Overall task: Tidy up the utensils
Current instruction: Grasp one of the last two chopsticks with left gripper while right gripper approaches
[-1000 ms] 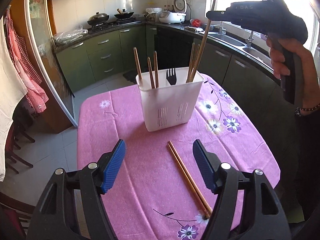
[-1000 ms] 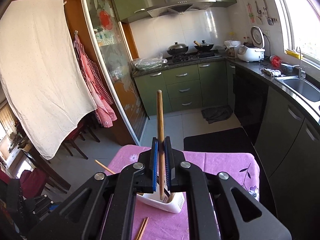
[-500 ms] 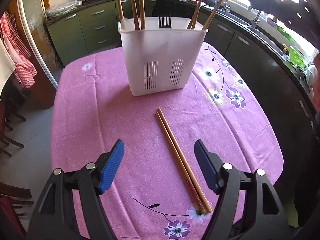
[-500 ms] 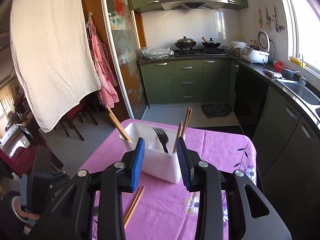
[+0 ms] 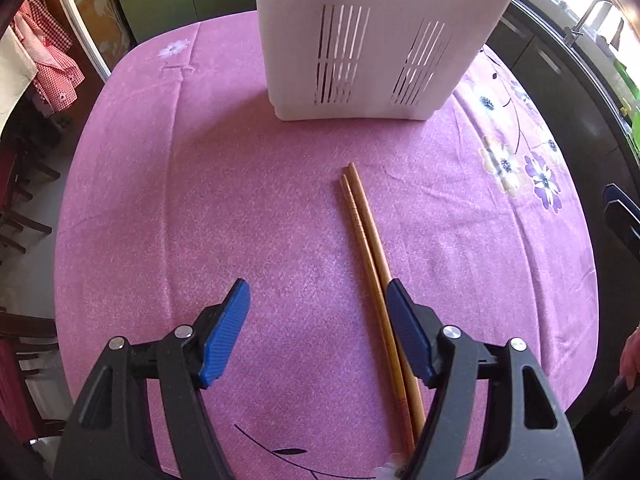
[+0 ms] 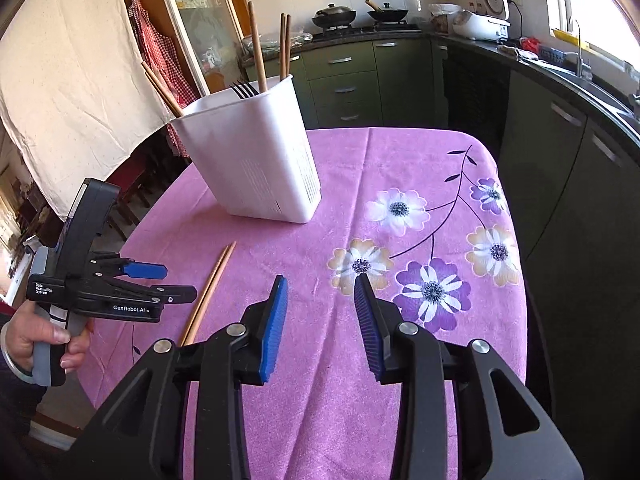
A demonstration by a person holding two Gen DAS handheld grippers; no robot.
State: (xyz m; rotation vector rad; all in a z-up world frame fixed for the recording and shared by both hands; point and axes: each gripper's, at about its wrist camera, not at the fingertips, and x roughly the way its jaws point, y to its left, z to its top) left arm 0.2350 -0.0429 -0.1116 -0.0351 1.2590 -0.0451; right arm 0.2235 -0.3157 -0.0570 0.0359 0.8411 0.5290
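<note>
A white slotted utensil holder [image 5: 380, 40] stands on the pink flowered tablecloth [image 5: 240, 200]. In the right wrist view the holder [image 6: 256, 168] has several wooden chopsticks [image 6: 256, 48] and a black fork [image 6: 244, 89] standing in it. Two wooden chopsticks [image 5: 366, 236] lie side by side on the cloth in front of the holder; they also show in the right wrist view [image 6: 208, 292]. My left gripper [image 5: 318, 300] is open, low over the cloth, its right finger over the chopsticks' near part. My right gripper [image 6: 320, 300] is open and empty above the cloth.
Green kitchen cabinets [image 6: 344, 72] and a dark counter with a sink [image 6: 576, 72] run behind and to the right of the table. A white sheet [image 6: 68, 92] and chairs [image 5: 16, 208] stand to the left. The table edge curves close on all sides.
My right gripper has let go of a chopstick into the holder, opened, and dropped low over the table. My left gripper has come down and forward toward the two lying chopsticks.
</note>
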